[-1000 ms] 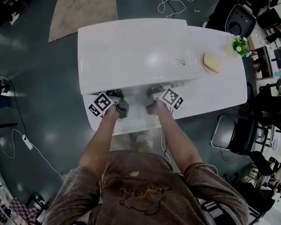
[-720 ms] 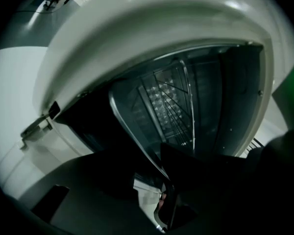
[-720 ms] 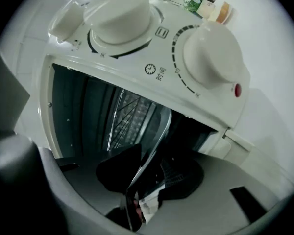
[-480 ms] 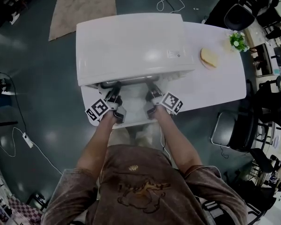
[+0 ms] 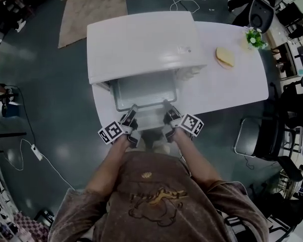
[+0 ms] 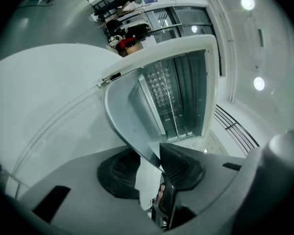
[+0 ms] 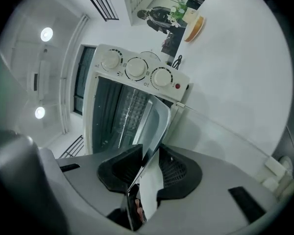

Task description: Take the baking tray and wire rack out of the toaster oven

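Observation:
The white toaster oven (image 5: 141, 44) stands on a white table (image 5: 237, 84). The grey baking tray (image 5: 144, 89) sticks out of its front toward me. My left gripper (image 5: 133, 114) is shut on the tray's near rim at the left. My right gripper (image 5: 168, 112) is shut on the same rim at the right. Both pairs of jaws have just been closing with the rim between them. In the left gripper view the tray (image 6: 122, 116) runs from the pads (image 6: 120, 173) into the open cavity, where the wire rack (image 6: 169, 89) shows. The right gripper view shows the tray (image 7: 154, 119) pinched likewise, with the rack (image 7: 127, 109) behind.
A bun on a plate (image 5: 225, 57) and a small potted plant (image 5: 253, 38) sit at the table's right end. Three knobs (image 7: 136, 68) line the oven's control panel. The lowered oven door (image 5: 150, 121) lies under the tray. Chairs (image 5: 257, 140) stand to the right.
Both grippers have moved back toward me, and the tray has slid out of the oven with them. It now shows as a grey rectangle in front of the oven.

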Tool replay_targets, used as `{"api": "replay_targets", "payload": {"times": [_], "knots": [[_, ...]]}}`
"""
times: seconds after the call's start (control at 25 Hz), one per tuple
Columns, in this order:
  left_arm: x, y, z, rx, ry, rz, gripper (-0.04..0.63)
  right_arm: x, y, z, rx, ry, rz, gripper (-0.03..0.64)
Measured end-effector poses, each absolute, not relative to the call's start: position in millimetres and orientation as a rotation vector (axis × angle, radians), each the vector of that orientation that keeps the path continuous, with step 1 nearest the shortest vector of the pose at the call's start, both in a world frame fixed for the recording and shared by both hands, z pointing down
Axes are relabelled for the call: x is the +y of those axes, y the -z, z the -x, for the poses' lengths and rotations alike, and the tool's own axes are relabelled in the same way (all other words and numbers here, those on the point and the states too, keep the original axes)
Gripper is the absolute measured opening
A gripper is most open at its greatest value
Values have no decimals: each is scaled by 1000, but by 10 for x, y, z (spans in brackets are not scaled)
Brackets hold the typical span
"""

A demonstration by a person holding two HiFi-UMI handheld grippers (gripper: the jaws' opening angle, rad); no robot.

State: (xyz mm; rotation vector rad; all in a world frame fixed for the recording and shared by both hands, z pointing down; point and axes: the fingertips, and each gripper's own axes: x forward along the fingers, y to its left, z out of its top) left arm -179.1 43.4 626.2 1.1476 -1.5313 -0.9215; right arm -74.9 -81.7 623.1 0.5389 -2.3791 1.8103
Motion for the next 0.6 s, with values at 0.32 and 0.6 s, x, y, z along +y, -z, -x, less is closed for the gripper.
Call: {"api": "replay_targets", "payload": {"times": [0.32, 0.6], "knots": [[827, -6129, 1454, -1479, 889, -1175, 117, -386, -6142, 367, -2356, -1848, -551, 101], [954, -5967, 1241, -1422, 859, -1236, 114, -145, -6040, 69, -2338, -1899, -604, 101]]}}
